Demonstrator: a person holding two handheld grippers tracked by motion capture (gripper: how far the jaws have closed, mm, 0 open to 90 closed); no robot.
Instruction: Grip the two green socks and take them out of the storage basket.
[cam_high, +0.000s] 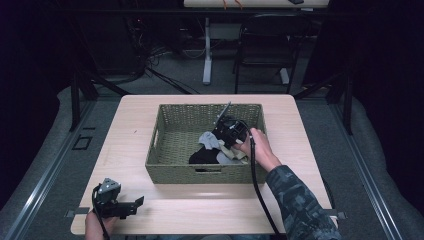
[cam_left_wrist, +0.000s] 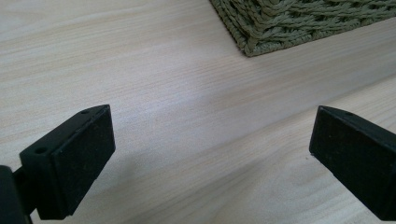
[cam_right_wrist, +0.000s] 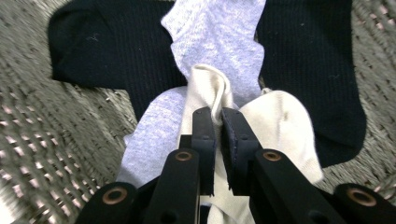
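Right gripper view: your right gripper has its jaws pinched together on a fold of the cream sock, the fabric bunched up between the pads. That sock lies on top of a grey sock, and both rest on a black sock spread over the woven floor of the basket.

High view: your right hand reaches over the basket's right wall, and the sock pile sits toward the front right corner of the basket. The basket stands at the middle of the desk. Your left gripper rests near the desk's front left corner, well apart from the basket.

Left gripper view: your left gripper's jaws stand wide apart over bare desk wood, with nothing between them; a corner of the basket shows ahead.
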